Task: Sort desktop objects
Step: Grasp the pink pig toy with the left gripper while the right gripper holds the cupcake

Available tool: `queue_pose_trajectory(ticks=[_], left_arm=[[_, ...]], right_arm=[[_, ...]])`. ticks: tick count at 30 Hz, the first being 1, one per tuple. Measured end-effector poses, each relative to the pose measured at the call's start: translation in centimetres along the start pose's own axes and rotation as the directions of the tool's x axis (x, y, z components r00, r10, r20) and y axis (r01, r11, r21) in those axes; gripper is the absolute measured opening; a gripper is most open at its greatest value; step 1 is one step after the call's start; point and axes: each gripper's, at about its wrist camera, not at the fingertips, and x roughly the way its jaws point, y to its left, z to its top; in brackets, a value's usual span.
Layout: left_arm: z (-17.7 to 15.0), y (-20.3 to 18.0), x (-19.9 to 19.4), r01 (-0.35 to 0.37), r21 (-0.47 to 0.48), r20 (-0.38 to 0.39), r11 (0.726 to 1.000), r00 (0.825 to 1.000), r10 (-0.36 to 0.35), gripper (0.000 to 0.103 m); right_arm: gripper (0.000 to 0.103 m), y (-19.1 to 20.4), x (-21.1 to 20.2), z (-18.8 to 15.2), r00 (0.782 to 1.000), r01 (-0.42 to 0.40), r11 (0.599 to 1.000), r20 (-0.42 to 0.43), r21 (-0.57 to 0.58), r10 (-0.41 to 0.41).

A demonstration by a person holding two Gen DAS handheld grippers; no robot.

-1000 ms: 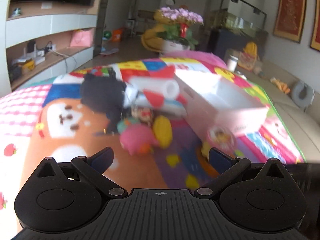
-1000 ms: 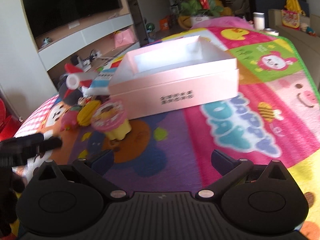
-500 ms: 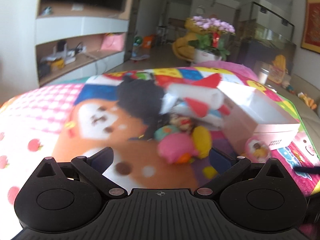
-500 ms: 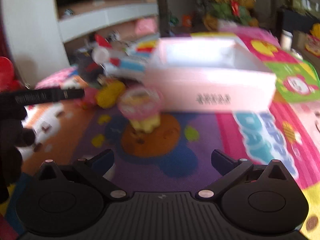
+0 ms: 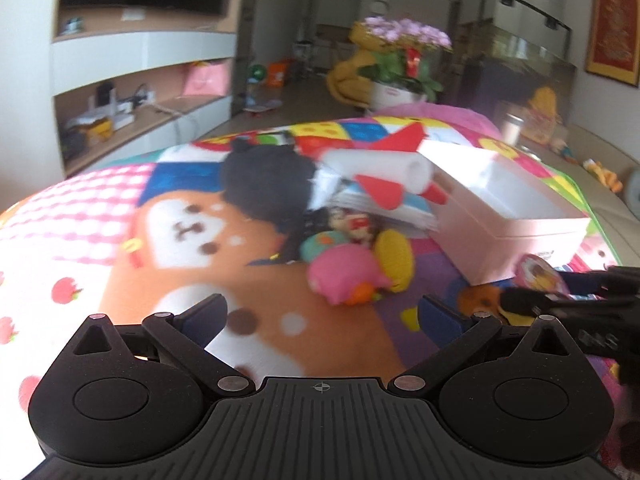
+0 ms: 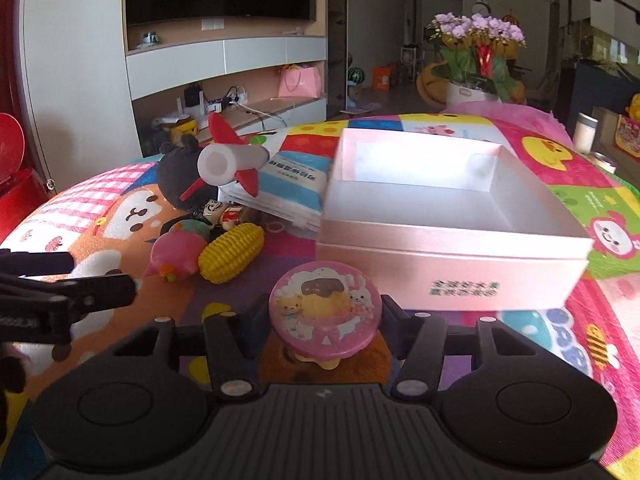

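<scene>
A pudding-cup toy (image 6: 324, 312) with a pink cartoon lid stands on the mat in front of the open pink box (image 6: 452, 272). My right gripper (image 6: 324, 322) has its jaws closing around the cup, and the fingers (image 6: 256, 320) touch the lid's sides. From the left wrist view the cup (image 5: 540, 276) and the right gripper (image 5: 560, 300) show at the right edge. My left gripper (image 5: 320, 316) is open with nothing between its fingers, short of a pink pig toy (image 5: 344, 276) and a yellow corn toy (image 5: 394, 256).
Left of the box lie a black plush (image 6: 176, 176), a white rocket with red fins (image 6: 232, 164), a stack of booklets (image 6: 292, 184) and a small figure (image 6: 212, 212). The colourful mat (image 6: 600, 320) covers the surface. A flower pot (image 6: 476, 60) stands behind.
My right gripper moved up to the pudding cup and its fingers came in around it from wide open. The left wrist view swung slightly; its fingers stayed apart.
</scene>
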Motion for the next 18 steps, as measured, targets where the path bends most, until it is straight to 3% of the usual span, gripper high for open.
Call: queue_pose_trajectory(ticks=[8, 10, 11, 13, 15, 18], left_arm=[[1.1, -2.4, 3.3, -0.018, 0.104, 0.003, 0.994, 1.000, 0.018, 0.102], [1.1, -2.7, 3.9, -0.034, 0.138, -0.002, 0.990, 0.999, 0.035, 0.094], [1.1, -2.8, 4.2, -0.039, 0.151, -0.010, 0.988, 0.999, 0.041, 0.083], [1.0, -2.7, 4.5, -0.040, 0.156, -0.022, 0.987, 0.999, 0.043, 0.075], [0.9, -2.6, 4.5, -0.045, 0.170, -0.023, 0.984, 0.998, 0.050, 0.061], [0.6, -2.3, 4.0, -0.041, 0.183, -0.024, 0.982, 0.999, 0.046, 0.059]], right_arm=[[0.056, -2.4, -4.0, -2.8, 0.997, 0.073, 0.997, -0.014, 0.032, -0.072], [0.056, -2.6, -4.3, -3.3, 0.996, 0.083, 0.996, -0.020, 0.041, -0.082], [0.056, -2.7, -4.4, -3.5, 0.996, 0.084, 0.995, -0.022, 0.046, -0.083], [0.056, -2.7, -4.5, -3.7, 0.997, 0.081, 0.995, -0.025, 0.054, -0.080], [0.056, -2.8, -4.5, -3.7, 0.997, 0.076, 0.995, -0.025, 0.059, -0.075], [0.056, -2.5, -4.4, -3.6, 0.997, 0.069, 0.996, -0.025, 0.057, -0.068]])
